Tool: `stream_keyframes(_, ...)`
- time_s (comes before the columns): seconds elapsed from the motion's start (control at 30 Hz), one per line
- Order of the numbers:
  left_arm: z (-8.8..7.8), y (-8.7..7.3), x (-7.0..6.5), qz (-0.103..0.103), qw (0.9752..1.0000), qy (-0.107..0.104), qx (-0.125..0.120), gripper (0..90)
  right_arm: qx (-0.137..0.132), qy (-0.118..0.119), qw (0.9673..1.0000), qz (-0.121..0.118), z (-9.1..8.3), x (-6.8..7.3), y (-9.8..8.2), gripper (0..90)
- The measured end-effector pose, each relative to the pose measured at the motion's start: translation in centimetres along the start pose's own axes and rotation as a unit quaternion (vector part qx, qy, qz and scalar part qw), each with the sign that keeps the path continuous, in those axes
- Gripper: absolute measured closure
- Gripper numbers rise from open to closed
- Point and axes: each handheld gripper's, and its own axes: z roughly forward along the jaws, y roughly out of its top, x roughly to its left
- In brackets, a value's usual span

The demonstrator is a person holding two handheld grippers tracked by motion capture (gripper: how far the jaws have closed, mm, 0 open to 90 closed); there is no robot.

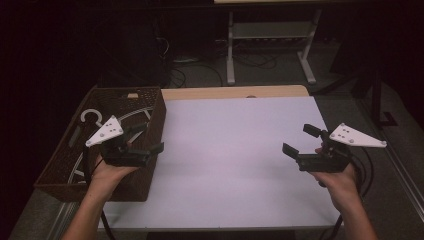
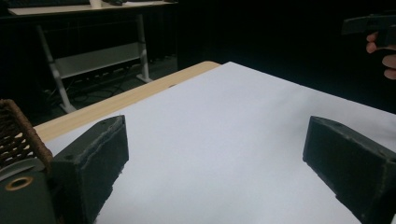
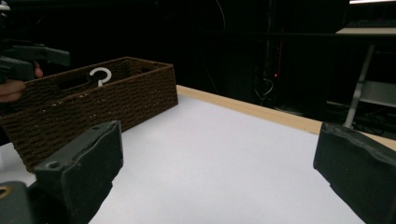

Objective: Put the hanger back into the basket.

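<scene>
On my left gripper [image 1: 149, 137] the jaws stand wide apart with nothing between them; below them I see the bare white table [image 1: 235, 150]. This gripper is over the right wall of the brown woven basket [image 1: 150, 117], at the left side of the table. Inside the basket lie white hangers [image 1: 92, 118]. My right gripper [image 1: 301, 140] is also released and grasps nothing. It hovers near the right edge of the table, well apart from the basket.
</scene>
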Motion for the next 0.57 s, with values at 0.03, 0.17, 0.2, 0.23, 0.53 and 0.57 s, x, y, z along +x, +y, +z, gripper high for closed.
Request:
stream_keyframes(0.03, -0.03, -0.07, -0.01, -0.001, 1.0, -0.001, 0.001, 6.5, 0.0, 0.0, 1.0, 0.0, 0.0, 0.0, 0.0, 1.0)
stream_keyframes(0.17, 0.07, -0.4, -0.05, -0.002, 1.0, -0.003, 0.003, 6.3, -0.006, 0.001, 1.0, -0.004, 0.01, 0.1, 0.34, 1.0)
stream_keyframes(0.2, 0.07, -0.4, -0.05, -0.002, 1.0, -0.003, 0.003, 6.3, -0.006, 0.001, 1.0, -0.004, 0.01, 0.1, 0.34, 1.0)
stream_keyframes(0.23, 0.07, -0.39, -0.05, -0.002, 1.0, -0.003, 0.003, 6.3, -0.006, 0.001, 1.0, -0.005, 0.04, 0.08, 0.37, 1.0)
stream_keyframes(0.53, -0.02, -0.37, 0.05, -0.003, 1.0, -0.004, 0.004, 6.3, -0.008, 0.003, 1.0, -0.002, 0.07, 0.14, 0.47, 1.0)
stream_keyframes(0.57, -0.01, -0.37, 0.06, -0.004, 1.0, -0.005, 0.004, 6.3, -0.007, 0.003, 1.0, -0.002, 0.07, 0.14, 0.47, 1.0)
